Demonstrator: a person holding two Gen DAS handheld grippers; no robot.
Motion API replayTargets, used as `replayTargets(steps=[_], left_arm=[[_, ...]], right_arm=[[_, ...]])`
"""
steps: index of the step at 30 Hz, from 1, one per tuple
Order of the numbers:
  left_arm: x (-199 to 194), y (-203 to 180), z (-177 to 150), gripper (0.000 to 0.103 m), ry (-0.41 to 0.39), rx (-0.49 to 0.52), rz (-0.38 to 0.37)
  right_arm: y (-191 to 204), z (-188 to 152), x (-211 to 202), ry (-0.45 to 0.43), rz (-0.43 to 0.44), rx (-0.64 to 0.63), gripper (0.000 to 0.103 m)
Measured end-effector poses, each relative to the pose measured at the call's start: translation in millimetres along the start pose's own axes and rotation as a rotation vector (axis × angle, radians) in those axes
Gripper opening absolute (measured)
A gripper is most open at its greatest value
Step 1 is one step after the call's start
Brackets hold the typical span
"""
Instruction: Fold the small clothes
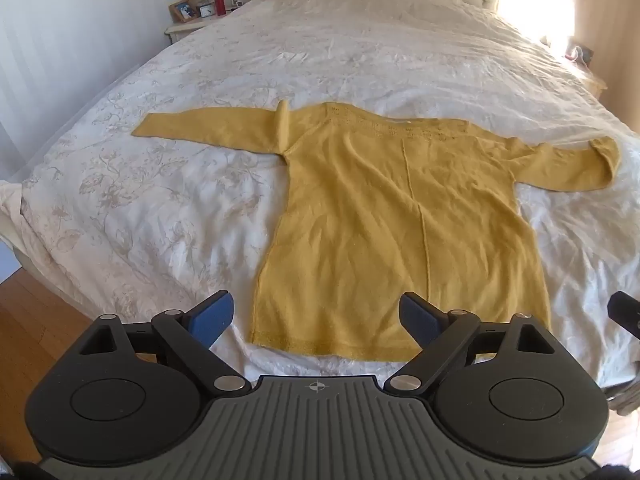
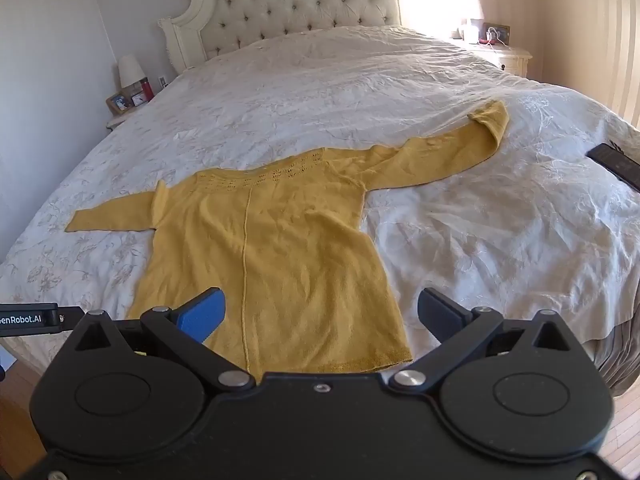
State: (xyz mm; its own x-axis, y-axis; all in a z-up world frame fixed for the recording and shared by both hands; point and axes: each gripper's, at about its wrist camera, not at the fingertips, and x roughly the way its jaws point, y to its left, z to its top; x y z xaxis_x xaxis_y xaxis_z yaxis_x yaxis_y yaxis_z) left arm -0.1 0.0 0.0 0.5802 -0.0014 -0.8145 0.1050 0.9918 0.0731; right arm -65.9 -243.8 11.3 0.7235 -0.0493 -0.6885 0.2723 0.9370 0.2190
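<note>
Lying flat and face-down-or-up (cannot tell which) on the bed [image 1: 180,208], with hem toward the near edge and neckline toward the headboard [image 2: 304,4]: a yellow top [image 1: 384,216], spread out and not yet folded at all. Both sleeves stretched sideways, the left sleeve [image 1: 200,130] straight apart from a small ridge of bunched cloth near the shoulder, the right sleeve [image 2: 452,148] running out and curling back on itself at the cuff. Some wrinkles across the body, a centre seam running from neck to hem. Hovering just short of the hem: left gripper [image 1: 316,320], fingers spread wide, nothing between them, framing the left part of the hem; right gripper [image 2: 320,316], fingers likewise spread wide and empty, straddling the right hem corner. No contact with the cloth visible from either. By the look of it, only the laying-out done; sleeves still to be brought in, body still to be doubled over. A dark remote-like thing [image 2: 616,164] resting on the bed well to the right, clear of the top.
</note>
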Motion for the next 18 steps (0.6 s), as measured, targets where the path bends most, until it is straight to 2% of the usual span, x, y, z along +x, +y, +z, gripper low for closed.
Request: replayTargets(steps=[18], left_arm=[[-5.1, -8.4, 0.2, 0.091, -0.011, 0.041, -0.027]], right_arm=[[13.7, 1.7, -0.8, -0.023, 0.035, -0.048, 0.102]])
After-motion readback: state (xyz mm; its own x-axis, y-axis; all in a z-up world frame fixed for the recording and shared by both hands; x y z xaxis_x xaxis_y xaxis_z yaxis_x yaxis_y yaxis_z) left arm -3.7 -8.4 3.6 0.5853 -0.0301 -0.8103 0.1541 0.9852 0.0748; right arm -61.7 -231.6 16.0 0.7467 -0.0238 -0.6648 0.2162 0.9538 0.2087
